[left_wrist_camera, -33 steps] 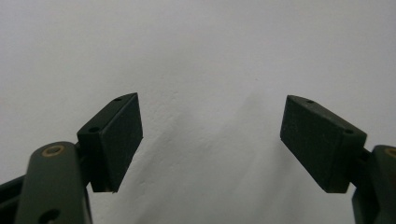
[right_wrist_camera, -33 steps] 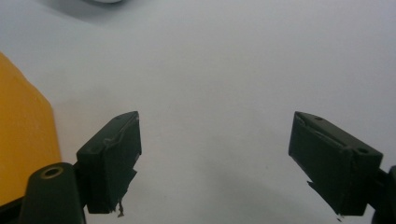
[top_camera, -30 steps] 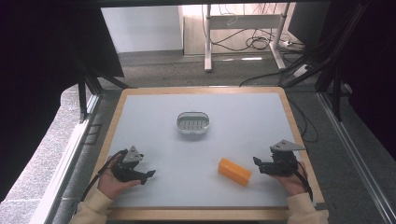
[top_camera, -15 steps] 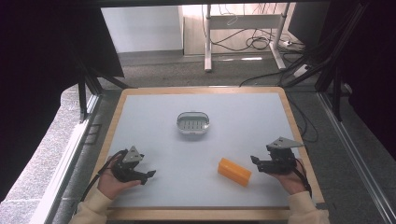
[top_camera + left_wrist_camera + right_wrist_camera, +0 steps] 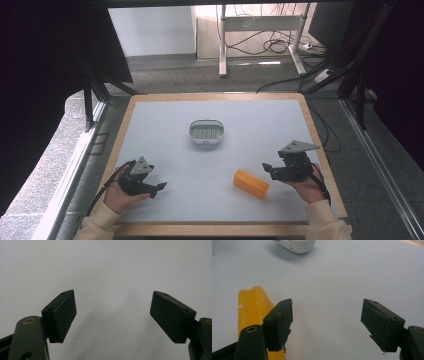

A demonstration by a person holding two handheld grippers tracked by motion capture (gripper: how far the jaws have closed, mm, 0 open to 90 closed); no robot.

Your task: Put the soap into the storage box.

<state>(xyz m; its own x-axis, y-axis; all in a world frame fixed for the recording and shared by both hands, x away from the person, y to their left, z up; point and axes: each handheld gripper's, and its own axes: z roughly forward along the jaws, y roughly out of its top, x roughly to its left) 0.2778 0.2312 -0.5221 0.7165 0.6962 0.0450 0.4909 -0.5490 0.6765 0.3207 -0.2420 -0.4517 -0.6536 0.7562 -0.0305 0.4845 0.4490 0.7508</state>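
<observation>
An orange bar (image 5: pixel 251 184) lies on the white table top (image 5: pixel 165 125) at the front right. A small white slotted dish (image 5: pixel 206 131) stands near the middle. My right gripper (image 5: pixel 268 170) hovers just right of the bar, pointing left. Its jaws have just been closing a little but remain open with nothing between them. In the right gripper view the bar (image 5: pixel 253 305) lies beside and behind the left jaw of this gripper (image 5: pixel 327 320), outside the gap, and the dish (image 5: pixel 298 245) is at the top. My left gripper (image 5: pixel 159 186) rests at the front left, open over bare table (image 5: pixel 112 315).
A wooden rim (image 5: pixel 320 135) frames the table top. Beyond the far edge are a grey floor, desk legs and cables (image 5: pixel 272 47). Black frame posts (image 5: pixel 95 95) stand at the left and right of the table.
The right hand has lifted slightly and drifted left toward the orange bar. The left hand has stayed where it was.
</observation>
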